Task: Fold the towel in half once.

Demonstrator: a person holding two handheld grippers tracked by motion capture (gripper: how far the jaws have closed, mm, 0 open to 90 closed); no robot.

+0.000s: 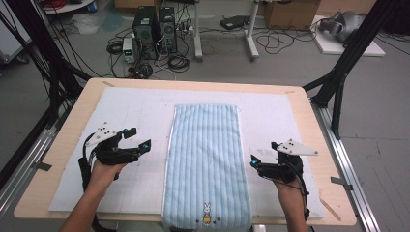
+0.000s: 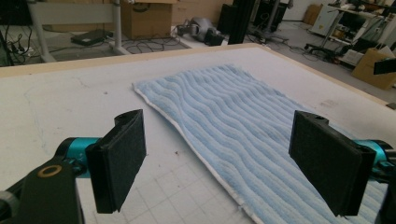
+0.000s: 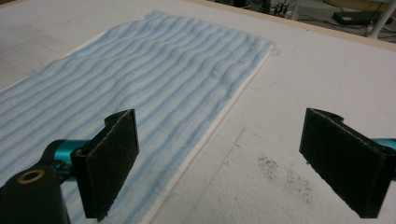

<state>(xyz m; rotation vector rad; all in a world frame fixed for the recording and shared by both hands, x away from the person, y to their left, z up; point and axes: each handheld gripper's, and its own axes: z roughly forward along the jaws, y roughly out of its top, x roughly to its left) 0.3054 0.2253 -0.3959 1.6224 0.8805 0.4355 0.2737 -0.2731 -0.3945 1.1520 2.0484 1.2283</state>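
**Observer:** What are you looking at, and where is it lying?

**Operator:** I'm looking at the towel (image 1: 206, 164), light blue with ribbed stripes, lying flat down the middle of the white mat (image 1: 285, 121), its near end hanging just over the table (image 1: 309, 125) edge. I'm holding the left gripper (image 1: 134, 138) just left of the towel's long edge and the right gripper (image 1: 255, 161) just right of it. Both are standing with jaws wide apart, nothing between the pads, neither one touching the cloth.

**Observer:** How are you expecting it to handle?

**Operator:** I'm judging it soft, light and limp (terry cloth, by the look of it), so it'll likely sag and fold wherever it isn't supported. Nothing fragile, not slippery; the pads should bite well. I'm thinking of pinching the long edges or the near corners, one side per gripper, taking the hem rather than the middle.

**Observer:** Any writing or brand?

**Operator:** I'm seeing no readable text, just a small embroidered rabbit (image 1: 207, 213) near the towel's near end.
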